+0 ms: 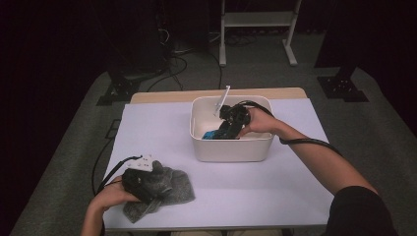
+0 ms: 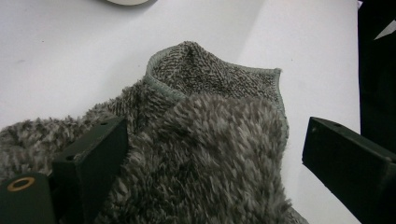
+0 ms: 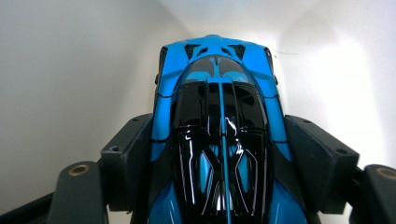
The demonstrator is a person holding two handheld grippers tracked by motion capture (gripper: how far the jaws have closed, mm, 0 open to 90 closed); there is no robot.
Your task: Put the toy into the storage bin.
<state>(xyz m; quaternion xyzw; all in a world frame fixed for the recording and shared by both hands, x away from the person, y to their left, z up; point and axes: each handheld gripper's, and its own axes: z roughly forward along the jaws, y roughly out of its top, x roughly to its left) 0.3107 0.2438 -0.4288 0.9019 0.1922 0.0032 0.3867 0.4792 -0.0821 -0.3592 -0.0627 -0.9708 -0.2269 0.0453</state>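
Note:
A grey fluffy cloth (image 1: 173, 191) lies crumpled at the table's near left corner. My left gripper (image 1: 158, 183) rests low over it, held by a hand. In the left gripper view the cloth (image 2: 210, 84) lies between the wide-apart jaws of that gripper (image 2: 215, 135); one jaw touches the pile, the other stands off it. A white bin (image 1: 231, 148) sits at the table's middle back. My right gripper (image 1: 222, 131) reaches down into it. A glossy blue and black toy car (image 3: 215, 60) sits nose away between the jaws of the right gripper (image 3: 217, 135), which press its sides. A bit of the blue car (image 1: 211, 134) shows in the bin.
A thin white stick (image 1: 222, 101) leans out over the bin's far rim. The white table cover (image 1: 255, 191) spreads between cloth and bin. The bin's pale inner wall (image 3: 70, 70) is close around the car. A white frame stand (image 1: 258, 19) is on the floor behind.

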